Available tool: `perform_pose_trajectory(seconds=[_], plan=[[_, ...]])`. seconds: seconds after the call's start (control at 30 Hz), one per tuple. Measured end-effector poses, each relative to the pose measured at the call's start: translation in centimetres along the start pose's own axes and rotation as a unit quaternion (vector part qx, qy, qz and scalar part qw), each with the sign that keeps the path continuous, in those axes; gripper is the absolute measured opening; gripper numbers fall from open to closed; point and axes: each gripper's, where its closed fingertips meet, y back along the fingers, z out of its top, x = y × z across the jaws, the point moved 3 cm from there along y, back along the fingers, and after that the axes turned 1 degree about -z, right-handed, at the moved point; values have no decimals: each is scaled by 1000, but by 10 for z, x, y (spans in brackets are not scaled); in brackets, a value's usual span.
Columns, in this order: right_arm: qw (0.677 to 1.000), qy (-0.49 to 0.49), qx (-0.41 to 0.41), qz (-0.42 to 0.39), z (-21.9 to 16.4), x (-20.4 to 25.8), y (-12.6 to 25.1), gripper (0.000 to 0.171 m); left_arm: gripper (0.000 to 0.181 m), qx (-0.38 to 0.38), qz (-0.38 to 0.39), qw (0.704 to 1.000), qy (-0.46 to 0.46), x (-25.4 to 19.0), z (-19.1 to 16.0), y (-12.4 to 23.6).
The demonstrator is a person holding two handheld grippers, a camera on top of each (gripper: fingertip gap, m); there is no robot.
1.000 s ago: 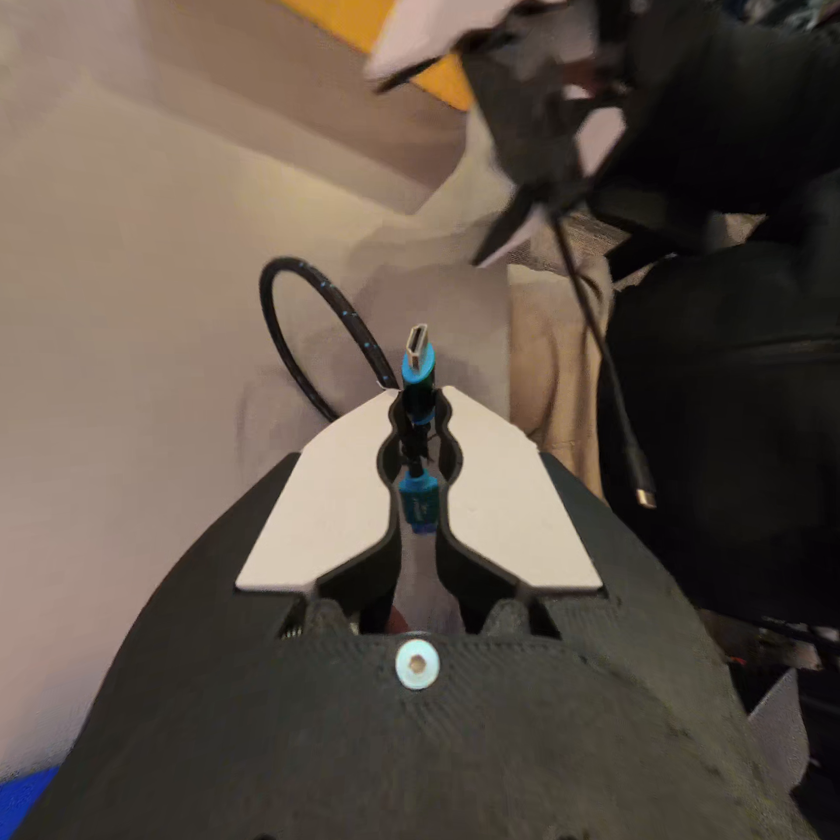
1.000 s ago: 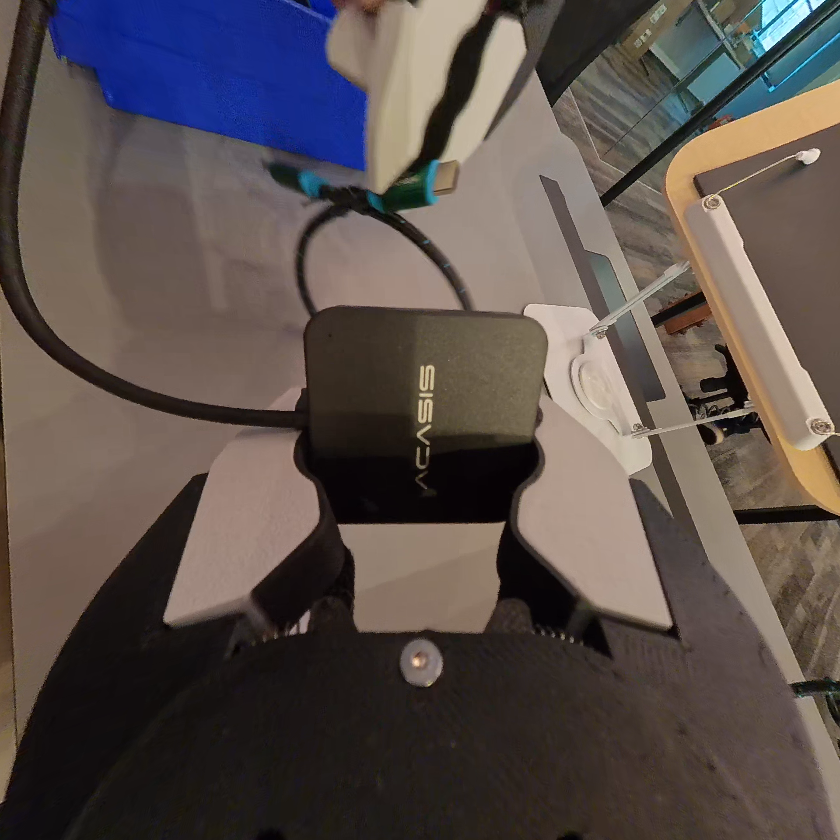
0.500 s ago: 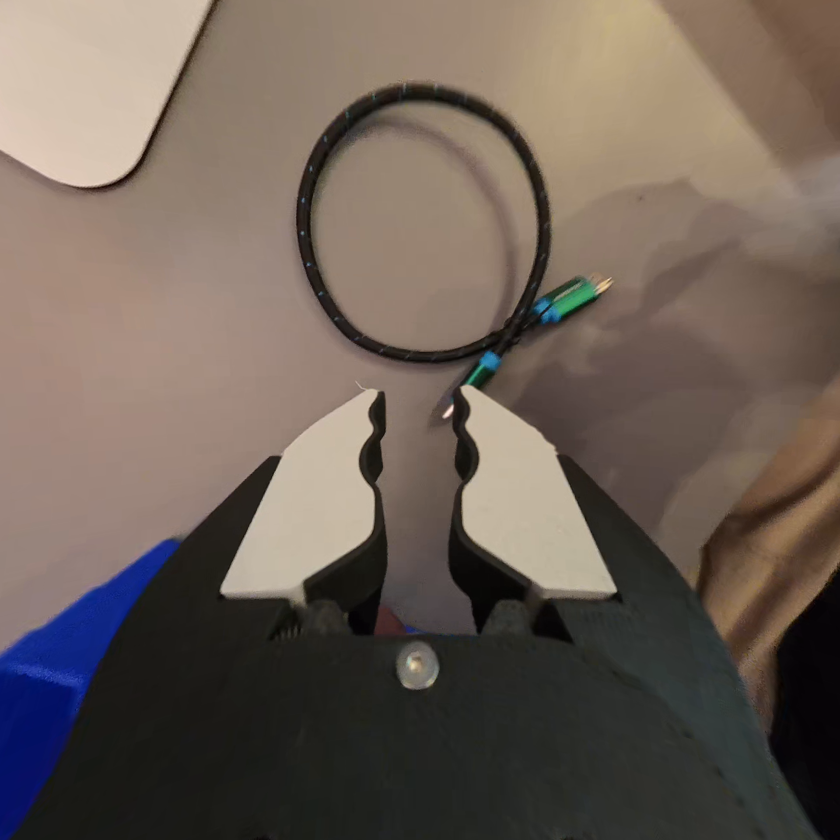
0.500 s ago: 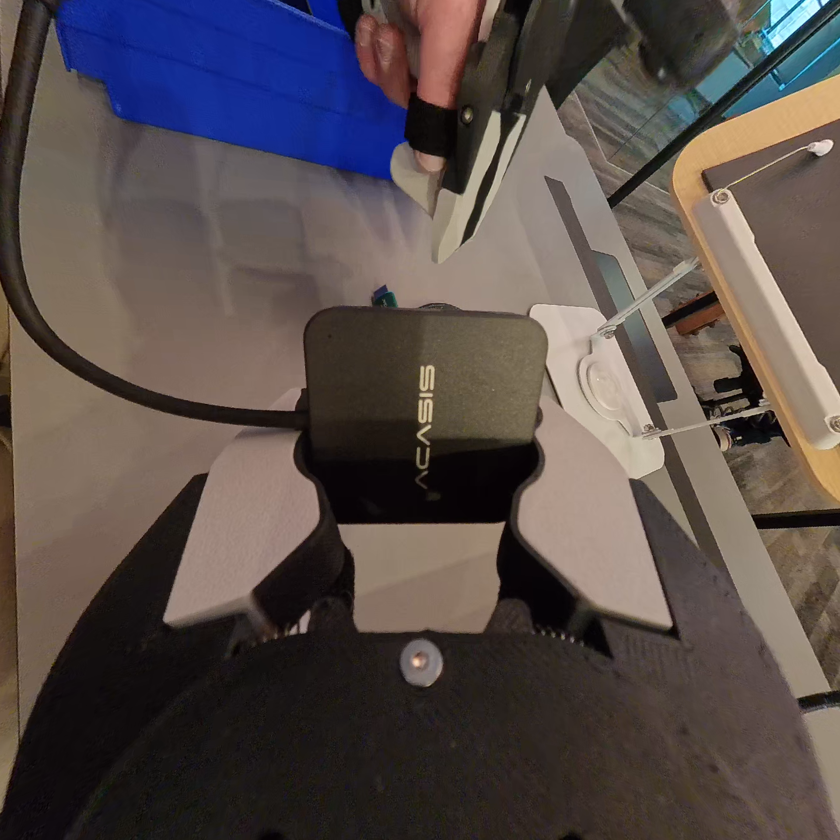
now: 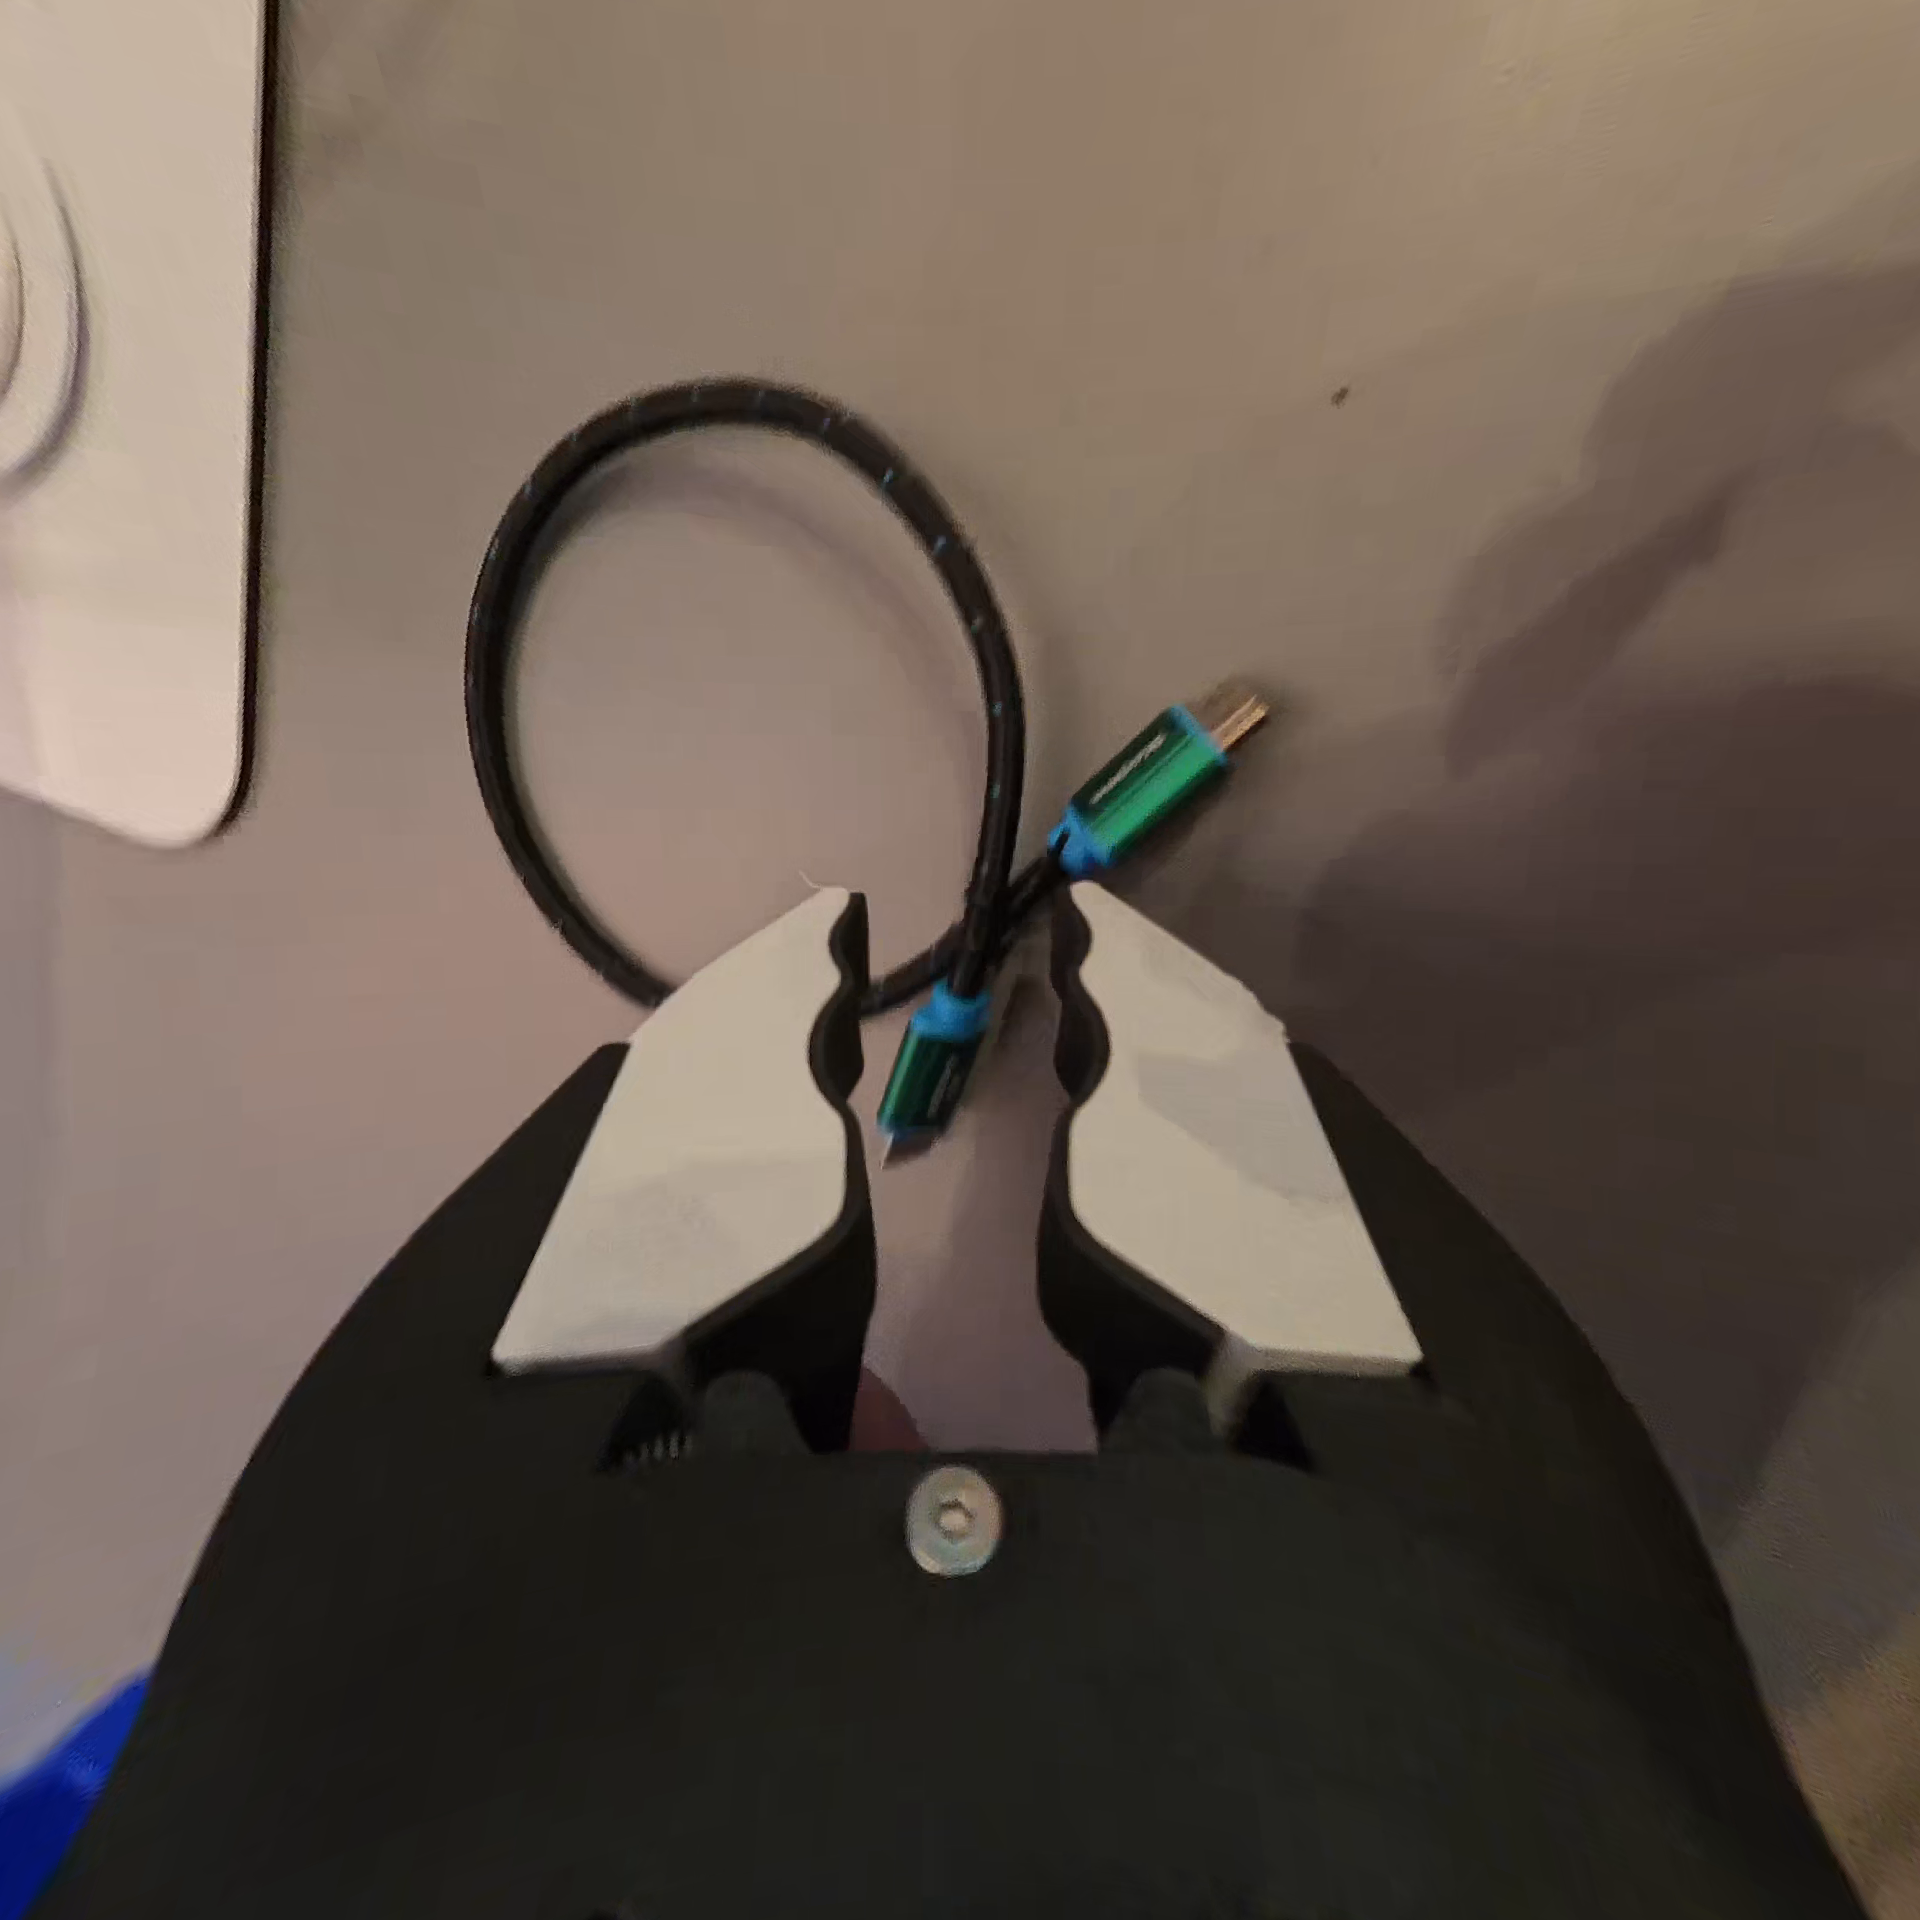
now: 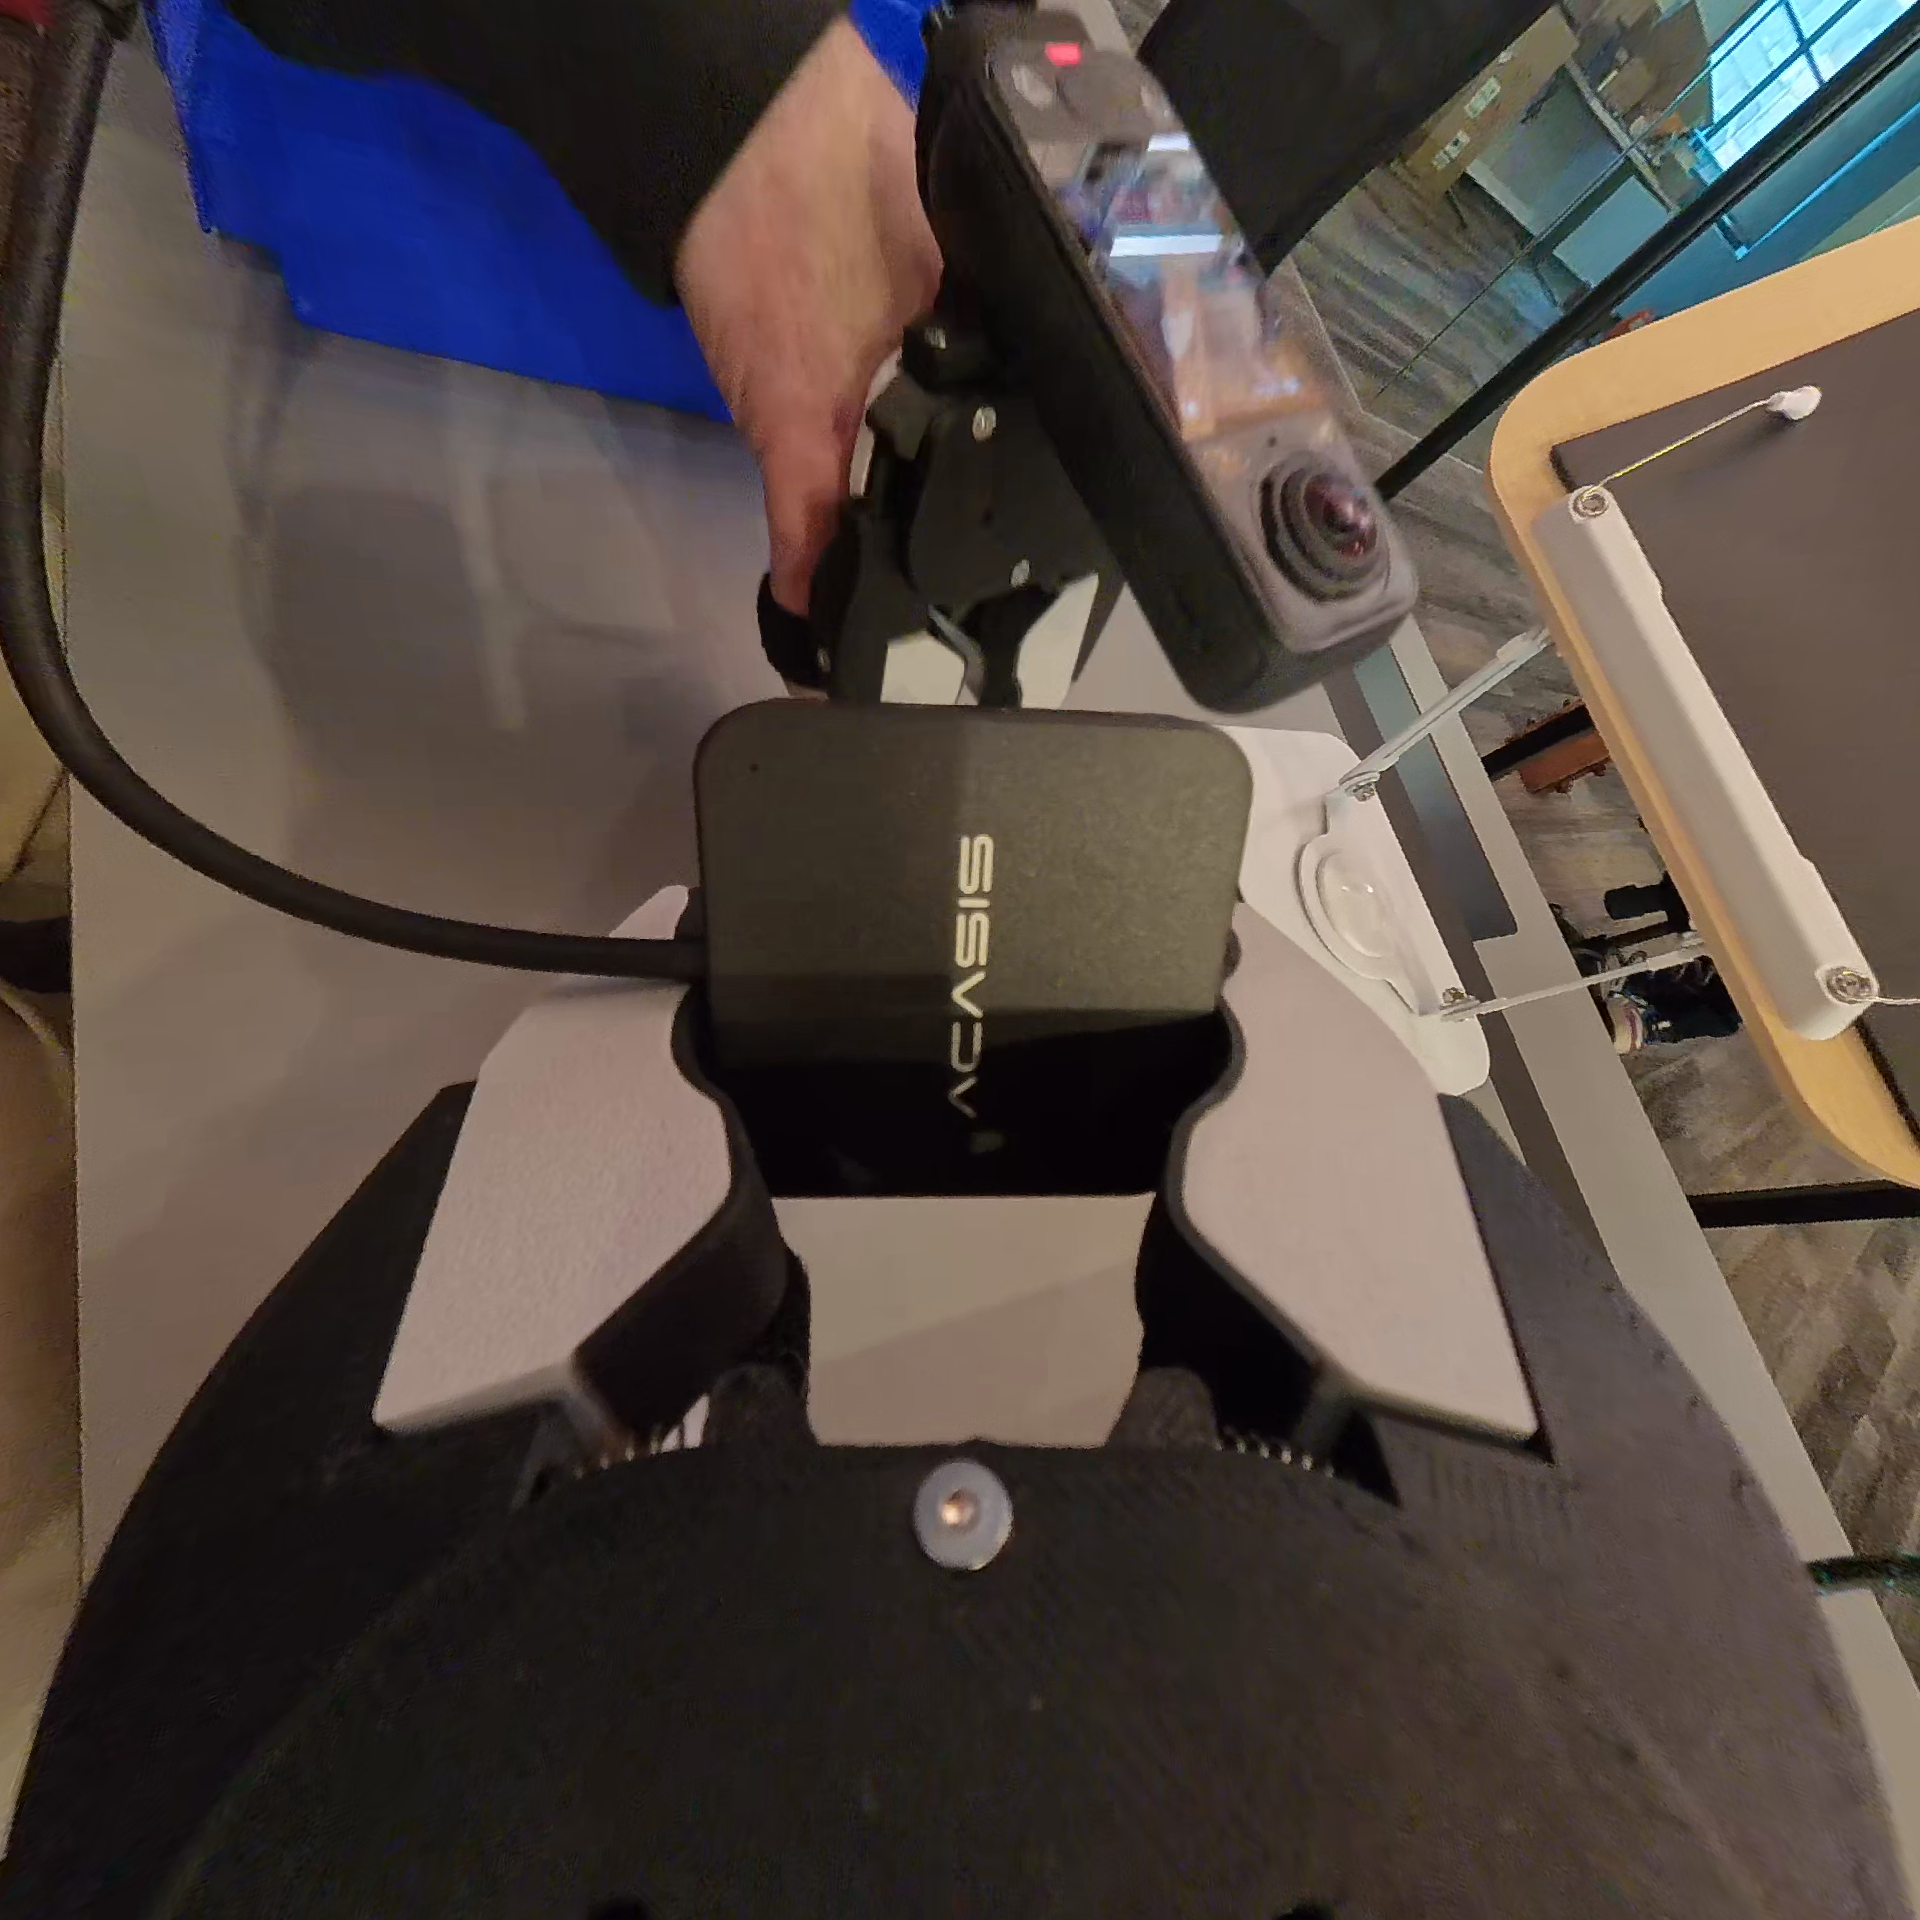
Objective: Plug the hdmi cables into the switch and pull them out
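Observation:
My left gripper is open and points down at the grey table. A black braided HDMI cable lies there in a loop. One of its green plugs shows between my open fingers with a gap on each side. The other green plug lies just past my right fingertip. My right gripper is shut on the black switch box and holds it above the table. A thick black cable leaves the box's left side. The left gripper's body shows beyond the box, its fingers hidden there.
A blue bin stands at the far left of the table. A white flat base with a clear dome lies to the right of the switch; it also shows in the left wrist view. A wood-edged table stands off to the right. The left gripper's tips are roughly 15 cm from the right gripper's.
My left gripper opened and let go of the cable, which now lies on the table. It then tilted down and came closer over the near plug. The right gripper kept its hold and barely moved.

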Motion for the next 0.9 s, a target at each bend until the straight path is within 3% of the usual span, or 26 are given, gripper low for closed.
perform_pose_trajectory(seconds=[0.13,0.2,0.27,0.37,0.43,0.5,0.6,0.7,0.9], plan=[[1000,0,0,-1,0,-1,1,86,13,10,-50,997,-63,-10,6,-8],[1000,-1,0,1,-1,0,1,86,5,25,-54,988,-141,-16,0,-5],[1000,-3,-1,3,-3,0,1,86,2,35,-72,971,-226,-28,-12,2],[1000,-9,-4,5,-5,-1,0,86,2,71,-40,939,-335,-30,-33,16],[1000,-12,-5,5,-5,-2,1,86,24,82,-32,959,-270,-23,-42,30],[1000,-13,-7,4,-5,-3,1,86,40,101,-23,986,-129,-15,-52,42],[1000,-17,-14,5,-2,-4,2,86,41,86,-10,993,81,-13,-63,47],[1000,-18,-20,9,1,-2,1,86,36,42,-17,978,205,-17,-62,44],[1000,-11,-22,5,5,-1,4,86,34,115,-1,966,233,-27,-79,19]])
